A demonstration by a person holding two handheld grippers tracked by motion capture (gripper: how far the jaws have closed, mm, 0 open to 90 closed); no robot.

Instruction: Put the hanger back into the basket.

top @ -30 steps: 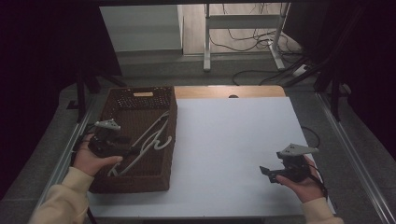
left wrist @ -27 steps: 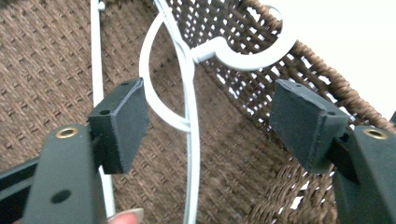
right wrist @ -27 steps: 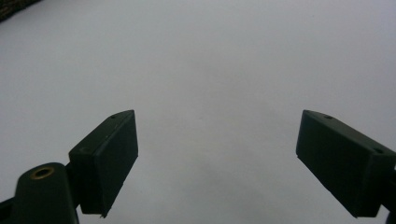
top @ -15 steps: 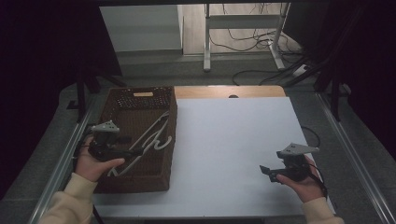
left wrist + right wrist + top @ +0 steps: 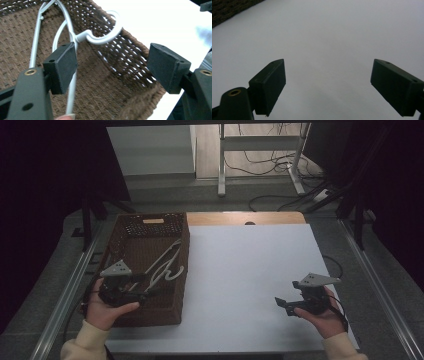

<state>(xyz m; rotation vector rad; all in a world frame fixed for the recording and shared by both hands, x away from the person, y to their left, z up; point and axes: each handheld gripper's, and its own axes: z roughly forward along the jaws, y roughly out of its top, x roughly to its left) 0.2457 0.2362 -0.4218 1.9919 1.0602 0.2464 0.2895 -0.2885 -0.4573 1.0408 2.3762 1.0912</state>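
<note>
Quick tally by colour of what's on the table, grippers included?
White hangers: 2, both in the basket
Brown woven basket: 1
Black grippers: 2, the left gripper and the right gripper, both open
Total: 5

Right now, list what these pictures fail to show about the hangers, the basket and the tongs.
- White hangers: lower ends cut off by the bottom edge and hidden behind the left tongs in the left gripper view; how many are tangled cannot be told.
- Brown woven basket: near left corner hidden by the left hand in the high view.
- Right tongs: tips too small in the high view.
</note>
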